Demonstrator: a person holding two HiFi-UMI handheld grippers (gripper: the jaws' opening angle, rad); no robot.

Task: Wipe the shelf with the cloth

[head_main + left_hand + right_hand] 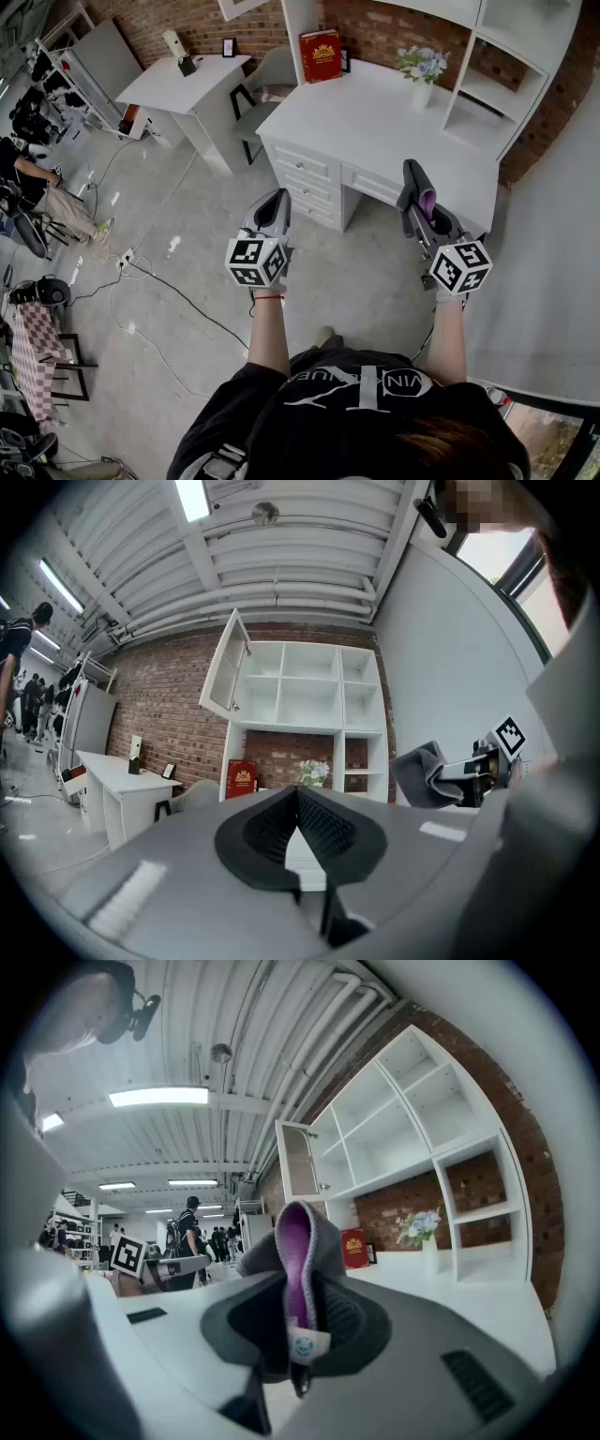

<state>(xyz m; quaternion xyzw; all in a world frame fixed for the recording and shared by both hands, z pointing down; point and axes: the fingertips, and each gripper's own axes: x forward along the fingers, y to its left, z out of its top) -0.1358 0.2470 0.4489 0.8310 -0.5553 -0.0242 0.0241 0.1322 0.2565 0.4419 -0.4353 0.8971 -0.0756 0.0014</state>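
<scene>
A folded grey cloth (298, 1251) with a purple inner side is pinched in my right gripper (298, 1290), which is shut on it. From above, that cloth (418, 194) sticks up at the front edge of the white desk (375, 122). My left gripper (276, 208) hovers over the floor before the desk drawers with its jaws shut and nothing between them. The white shelf unit (305, 700) stands on the desk against the brick wall, with open compartments and one door ajar. From the left gripper view the cloth (424, 772) shows at right.
On the desk stand a red book (321, 55) and a white vase of flowers (422, 70). A grey chair (262, 84) sits between this desk and a second white desk (183, 82). Cables (150, 281) trail across the floor. People are at the far left.
</scene>
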